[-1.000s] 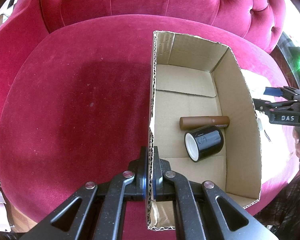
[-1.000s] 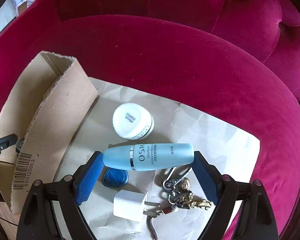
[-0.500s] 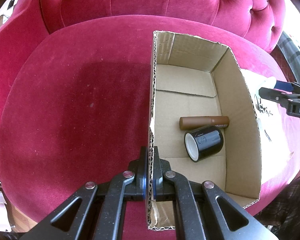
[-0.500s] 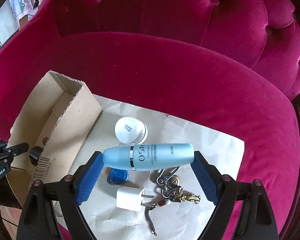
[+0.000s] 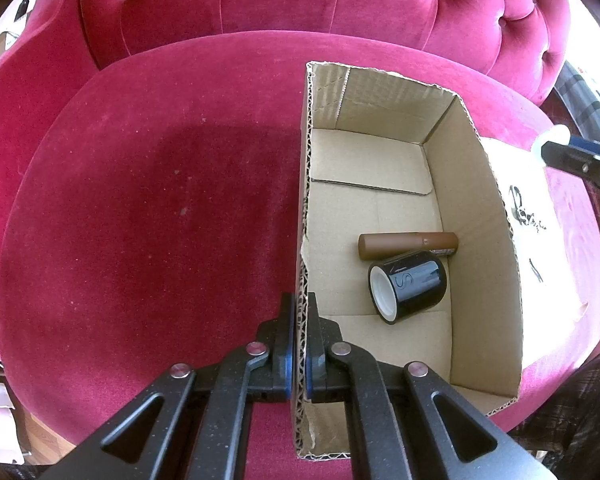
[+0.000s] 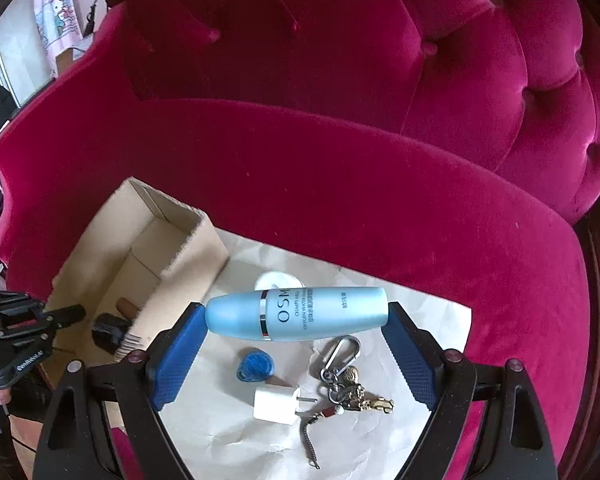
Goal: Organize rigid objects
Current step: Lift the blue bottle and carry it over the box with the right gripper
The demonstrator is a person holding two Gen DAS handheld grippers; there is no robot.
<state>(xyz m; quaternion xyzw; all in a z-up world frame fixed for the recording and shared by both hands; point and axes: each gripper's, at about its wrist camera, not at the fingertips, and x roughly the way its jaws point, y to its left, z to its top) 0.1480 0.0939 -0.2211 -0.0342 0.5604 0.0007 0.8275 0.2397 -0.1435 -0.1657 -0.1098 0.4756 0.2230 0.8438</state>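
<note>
The right tool pinches a pale blue bottle end to end, one blue pad on the rounded cap and the other on the flat base, and holds it lying level in the air above a crumpled sheet of paper spread on a crimson velvet sofa. The left tool is pressed together on the near wall of an open cardboard box, steadying it on the seat cushion.

A grip on the two ends leaves little margin: the cap end is domed and smooth, so the bottle could likely squirt out of the pads or swing down around them if the tool tilts on the way to the box (the box stands just to the left of the paper). The bottle also looks about as long as the box is wide, so it could catch on the rim, and the soft cushion would let the box tip if the left tool's hold slackens.

The bottle is frosted blue with a thin silver band near the cap and dark lettering along its side. A brown tube and a black jar with a white mouth already lie touching on the box floor. On the paper below wait a white jar, mostly hidden behind the bottle, a blue coil, a white charger plug and a bunch of keyring charms.
</note>
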